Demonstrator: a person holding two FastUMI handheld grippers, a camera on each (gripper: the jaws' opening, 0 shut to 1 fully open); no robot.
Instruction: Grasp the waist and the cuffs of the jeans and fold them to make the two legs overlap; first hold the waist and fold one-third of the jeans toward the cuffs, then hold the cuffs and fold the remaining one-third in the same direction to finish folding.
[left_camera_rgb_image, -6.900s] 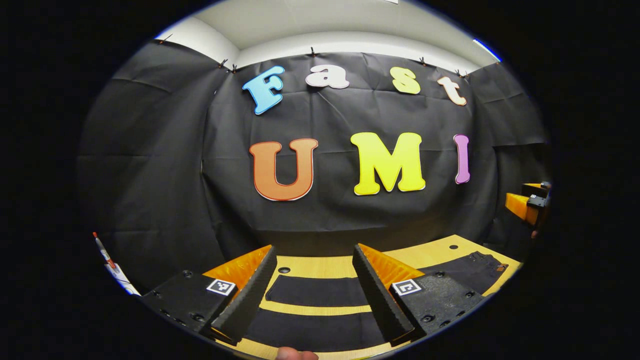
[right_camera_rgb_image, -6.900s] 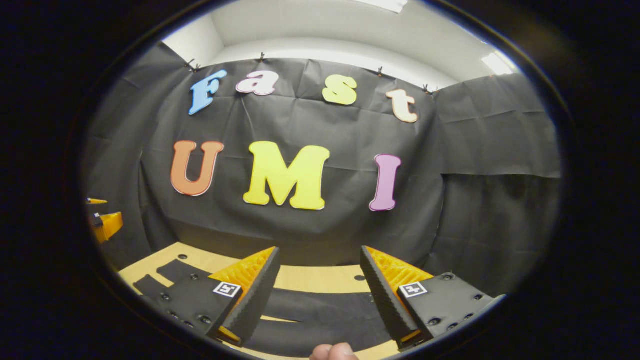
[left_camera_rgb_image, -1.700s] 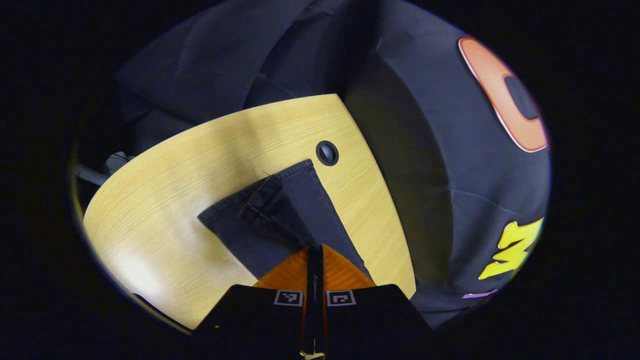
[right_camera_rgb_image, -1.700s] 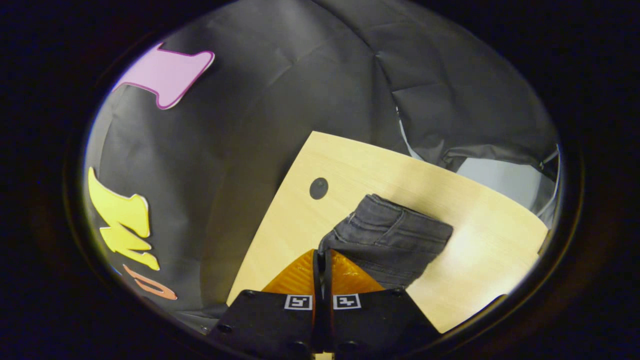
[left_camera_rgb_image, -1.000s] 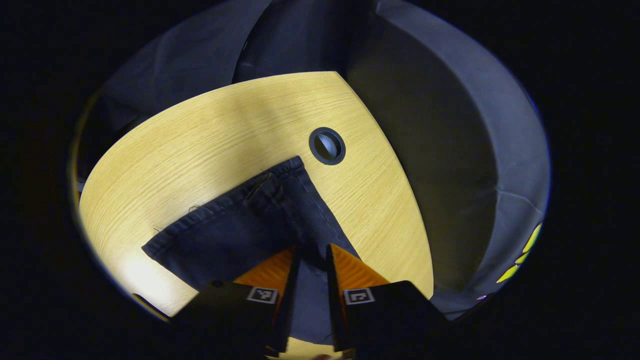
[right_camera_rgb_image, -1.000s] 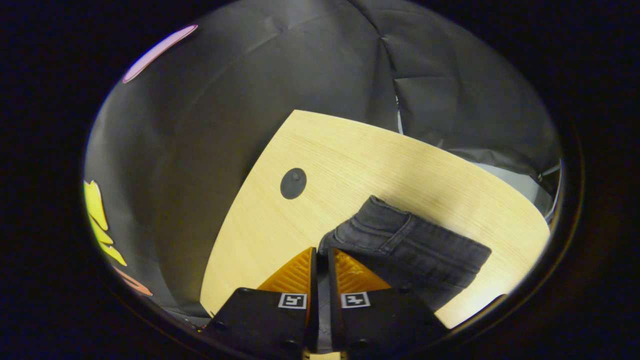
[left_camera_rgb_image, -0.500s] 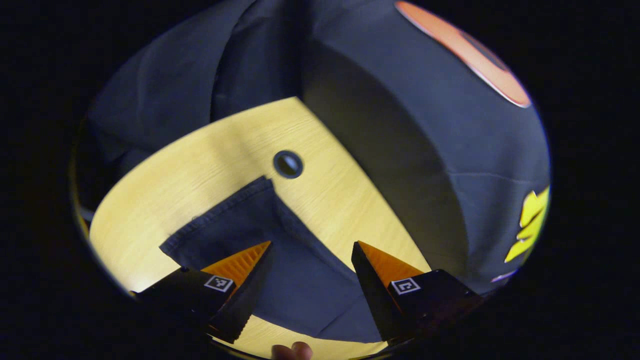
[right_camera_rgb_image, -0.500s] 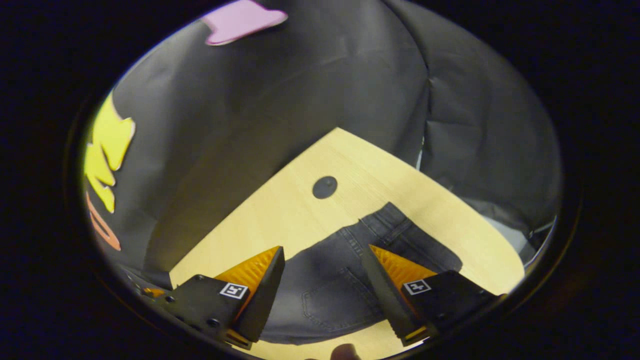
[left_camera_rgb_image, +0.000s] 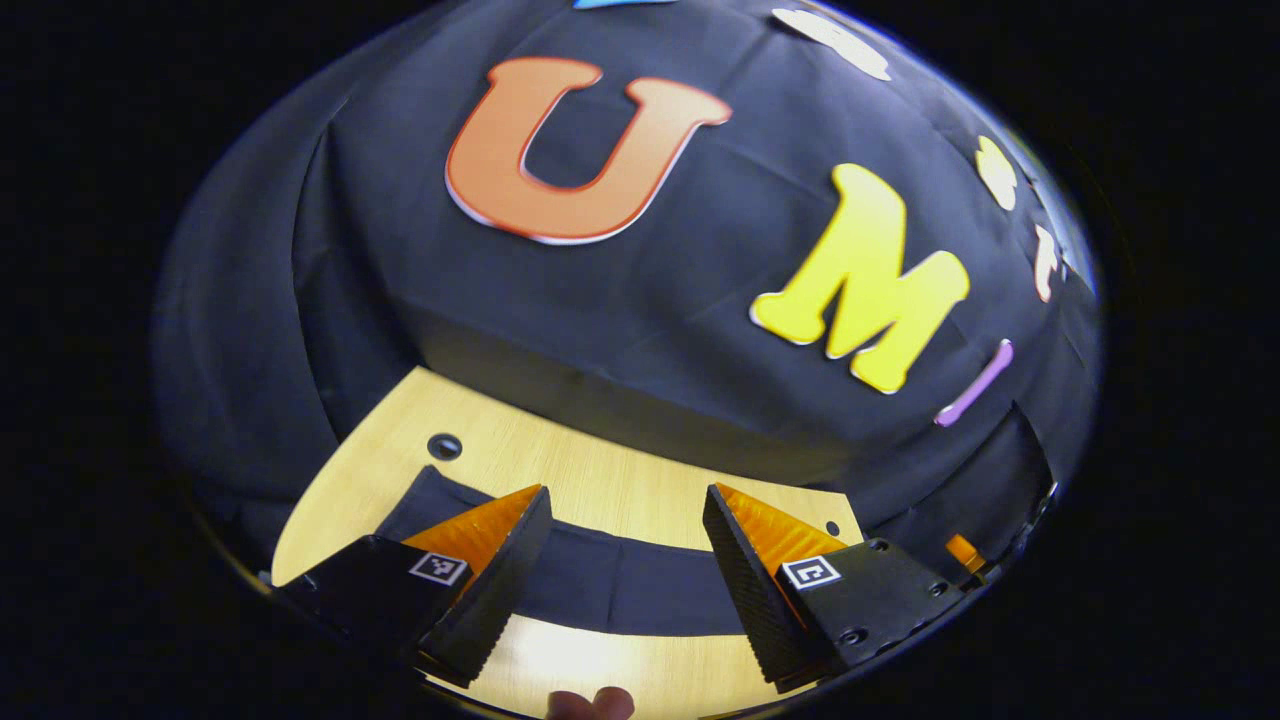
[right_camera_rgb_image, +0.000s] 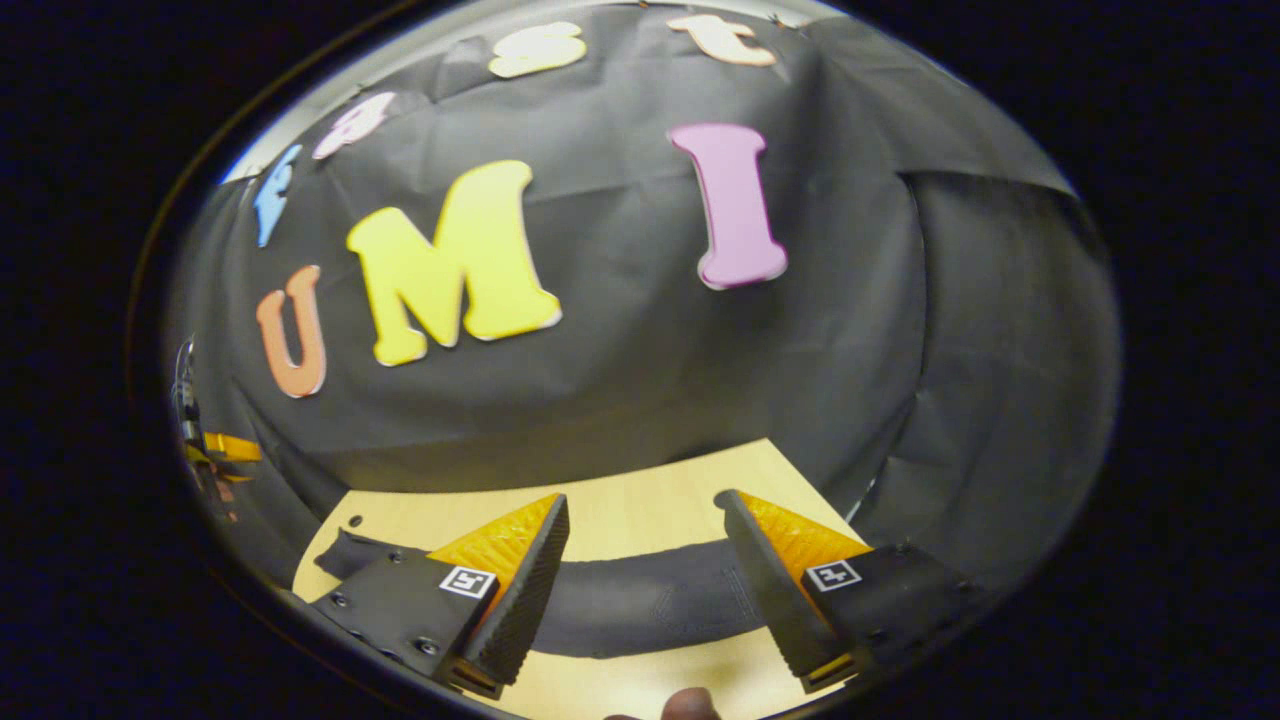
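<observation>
The black jeans (left_camera_rgb_image: 610, 590) lie flat on the wooden table (left_camera_rgb_image: 600, 480) as one long dark band, the legs laid over each other. In the left gripper view my left gripper (left_camera_rgb_image: 625, 575) is open above the band, nothing between its orange fingers (left_camera_rgb_image: 480, 525). In the right gripper view the jeans (right_camera_rgb_image: 640, 600) stretch across the table (right_camera_rgb_image: 640, 515), with pocket stitching faintly visible near the right finger. My right gripper (right_camera_rgb_image: 645, 580) is open above them and holds nothing. The left gripper (right_camera_rgb_image: 225, 447) shows small at the far left of the right gripper view.
A round cable hole (left_camera_rgb_image: 444, 446) sits in the table beyond the jeans' left end, another small hole (left_camera_rgb_image: 832, 527) near the far right. The black cloth wall stands close behind the table's far edge. A fingertip (left_camera_rgb_image: 590, 703) of the holding hand shows at the bottom.
Both grippers, shut on the jeans' ends 1.7 s ago, have opened and let go. Both have since lifted and tilted up, so the wall fills more of each view.
</observation>
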